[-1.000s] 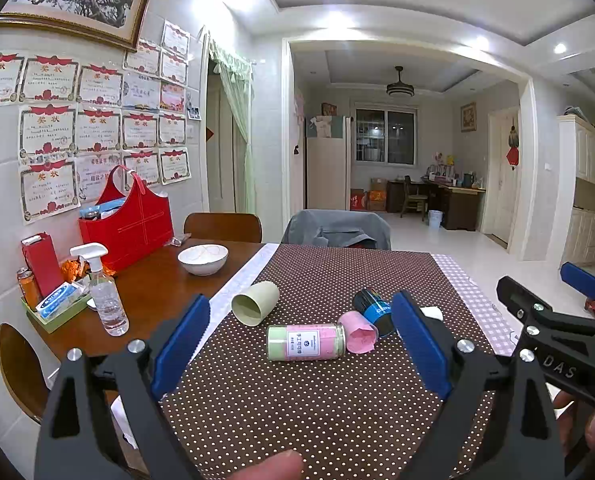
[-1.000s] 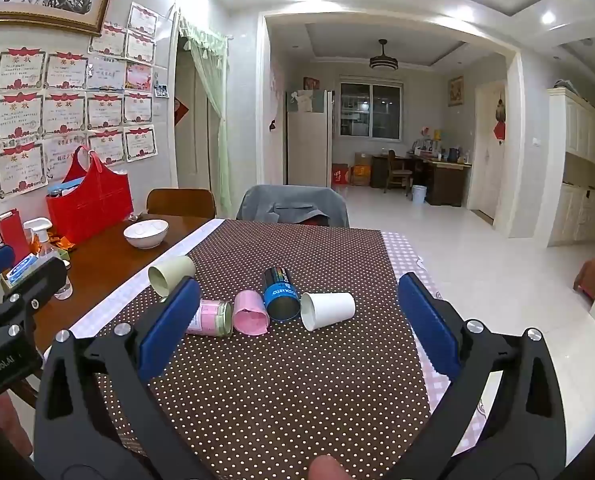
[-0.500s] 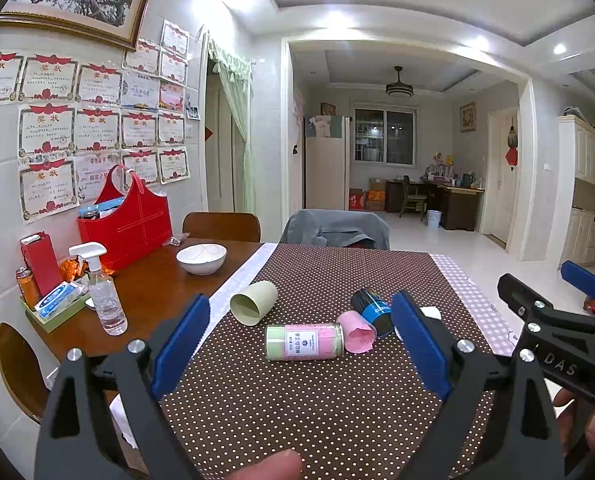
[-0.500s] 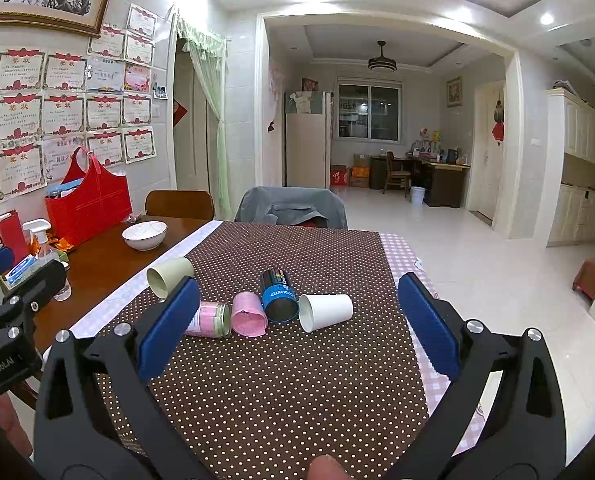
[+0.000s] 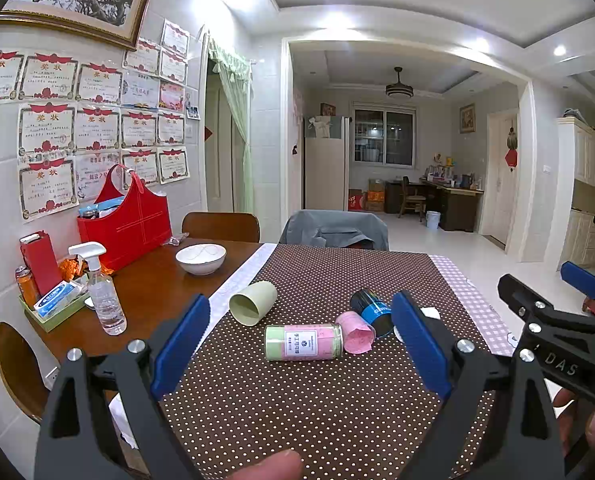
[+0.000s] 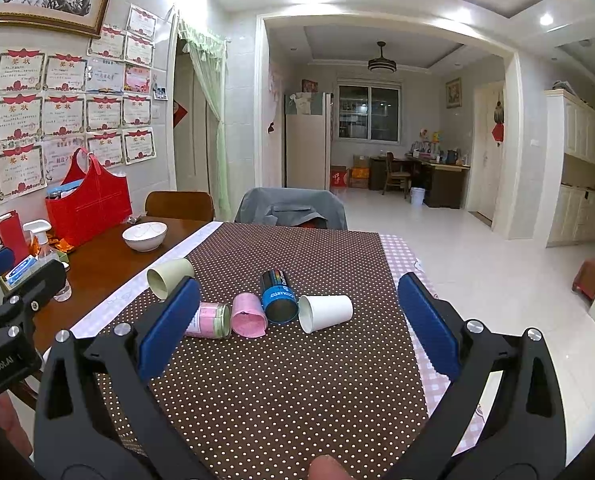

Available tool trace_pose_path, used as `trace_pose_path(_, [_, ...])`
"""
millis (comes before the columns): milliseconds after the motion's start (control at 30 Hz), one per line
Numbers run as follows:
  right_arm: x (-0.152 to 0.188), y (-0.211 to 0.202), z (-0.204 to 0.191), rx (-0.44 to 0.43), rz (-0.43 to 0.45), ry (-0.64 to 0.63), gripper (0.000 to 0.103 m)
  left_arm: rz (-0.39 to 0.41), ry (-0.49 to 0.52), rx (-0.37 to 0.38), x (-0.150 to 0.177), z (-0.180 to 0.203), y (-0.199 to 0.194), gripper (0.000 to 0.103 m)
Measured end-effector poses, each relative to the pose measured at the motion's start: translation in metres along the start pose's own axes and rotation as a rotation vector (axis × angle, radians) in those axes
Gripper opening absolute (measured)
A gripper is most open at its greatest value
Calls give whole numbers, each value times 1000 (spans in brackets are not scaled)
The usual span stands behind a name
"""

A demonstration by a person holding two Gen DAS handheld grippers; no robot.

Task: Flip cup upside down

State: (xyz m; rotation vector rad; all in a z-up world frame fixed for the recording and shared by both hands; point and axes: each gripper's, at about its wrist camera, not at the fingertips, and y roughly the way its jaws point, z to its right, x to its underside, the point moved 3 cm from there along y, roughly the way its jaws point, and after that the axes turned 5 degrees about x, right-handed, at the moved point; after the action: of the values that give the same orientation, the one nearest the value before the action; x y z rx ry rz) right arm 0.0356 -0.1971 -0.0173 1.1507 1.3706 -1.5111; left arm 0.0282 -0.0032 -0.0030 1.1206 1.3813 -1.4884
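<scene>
Both grippers hover released over the dotted worktop.

The left gripper (image 5: 301, 338) and right gripper (image 6: 297, 316) hold jaws spread wide, grasping nothing. Beyond them five things lie on their sides in a rough row: green cup (image 5: 253, 303), jar (image 5: 303, 342), pink cup (image 6: 249, 316), blue can (image 6: 278, 297), white cup (image 6: 324, 313).

A home dining room: dining table (image 5: 145, 288), wall certificates (image 5: 97, 124), fridge (image 5: 325, 164).

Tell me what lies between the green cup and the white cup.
In the right wrist view, between the green cup and white cup lie a jar, pink cup and blue can.
</scene>
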Motion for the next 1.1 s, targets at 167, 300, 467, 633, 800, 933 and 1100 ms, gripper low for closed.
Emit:
trace_pose_path(167, [-1, 0, 0, 1, 0, 0, 97, 1, -1, 0, 0, 0, 0, 91])
trace_pose_path(300, [-1, -1, 0, 1, 2, 1, 97, 1, -1, 0, 0, 0, 0, 91])
trace_pose_path(467, [-1, -1, 1, 3, 3, 1, 97, 1, -1, 1, 0, 0, 0, 91])
trace_pose_path(633, [0, 0, 1, 1, 4, -3, 97, 0, -3, -3, -1, 0, 0, 91])
trace_pose_path(800, [0, 5, -1, 0, 0, -10, 97, -14, -9, 7, 3, 8, 6, 91])
trace_pose_path(933, [2, 11, -3, -5, -11, -11, 97, -19, -3, 11, 12, 11, 17, 91])
trace_pose_path(1100, [3, 25, -9, -9, -35, -25, 97, -33, 1, 3, 11, -1, 24, 91])
